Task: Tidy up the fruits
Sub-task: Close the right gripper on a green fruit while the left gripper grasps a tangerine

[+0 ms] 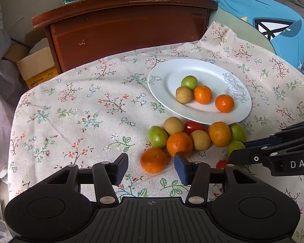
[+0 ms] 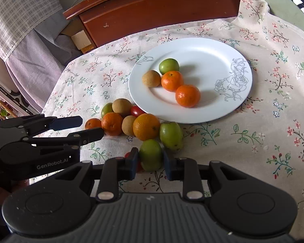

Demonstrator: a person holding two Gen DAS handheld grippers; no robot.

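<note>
A floral tablecloth point(image 1: 75, 105) fills most of both views, with a white plate point(image 2: 204, 46) right of centre in the upper half carrying four fruits, and a loose pile of fruit point(image 2: 131, 121) on the cloth just below its lower left rim. At the bottom of the right wrist view the right gripper point(image 2: 150, 161) is clamped on a green fruit point(image 2: 151, 155), which half hides a small red fruit point(image 2: 138, 165) behind the left pad. At the bottom of the left wrist view the left gripper point(image 1: 151, 167) stands parted around a small orange point(image 1: 153, 160), with no pad clearly pressing it.

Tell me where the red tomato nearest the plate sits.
In the right wrist view the red tomato lies on the cloth just off the plate's lower-left rim, wedged between a brown fruit and the big orange.
</note>
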